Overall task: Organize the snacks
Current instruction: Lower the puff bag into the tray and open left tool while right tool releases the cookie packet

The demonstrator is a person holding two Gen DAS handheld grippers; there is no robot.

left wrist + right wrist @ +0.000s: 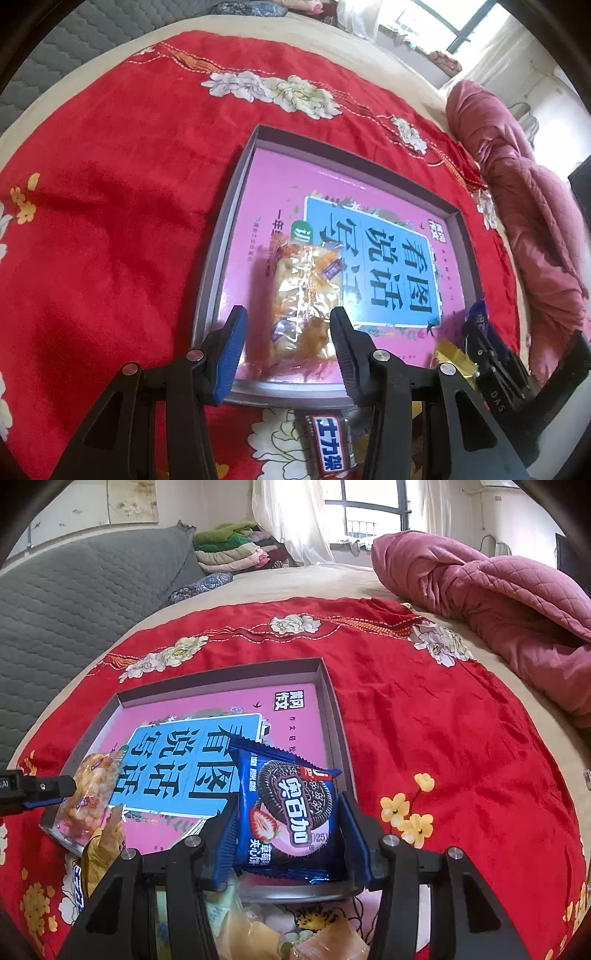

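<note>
A shallow grey box (402,173) with a pink printed floor lies on the red blanket; it also shows in the right wrist view (332,709). A clear packet of golden crackers (303,299) lies in the box between the open fingers of my left gripper (288,332), untouched by either pad; it also shows in the right wrist view (90,794). My right gripper (288,834) is shut on a blue Oreo packet (291,808), held over the box's near right corner. The right gripper also shows at the right edge of the left wrist view (491,354).
Loose snacks lie on the blanket in front of the box: a Snickers bar (328,446), a yellow packet (454,362), and more wrappers (258,930). A rolled pink quilt (498,602) lies at the right. A grey headboard (74,602) stands at the left.
</note>
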